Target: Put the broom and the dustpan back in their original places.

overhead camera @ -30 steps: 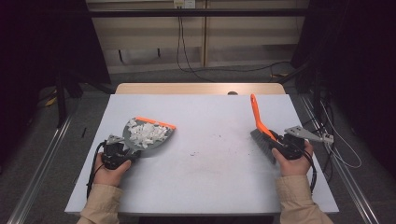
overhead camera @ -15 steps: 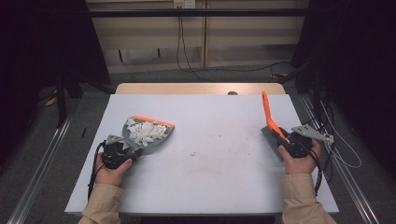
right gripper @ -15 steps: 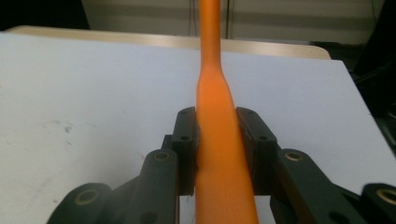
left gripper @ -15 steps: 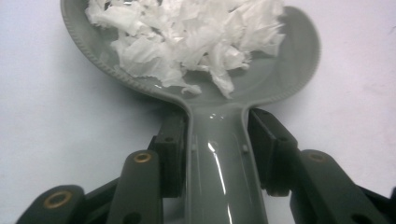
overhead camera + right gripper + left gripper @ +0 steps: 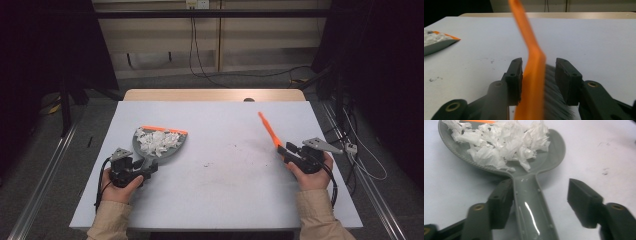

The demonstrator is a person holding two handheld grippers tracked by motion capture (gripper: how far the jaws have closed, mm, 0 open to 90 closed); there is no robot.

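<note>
Brush (image 5: 531, 75) bristles blur between the right gripper's (image 5: 537, 77) closed jaws; left gripper's (image 5: 541, 205) jaws gape around the dustpan (image 5: 534, 205) handle.

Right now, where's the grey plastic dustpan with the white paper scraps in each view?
High view: grey plastic dustpan left of centre on the table, handle toward the left tongs.
Left gripper view: upper left and centre, handle running down between the open jaws.
Right gripper view: at the far left edge.
Shared landmark: its orange front lip.
</note>
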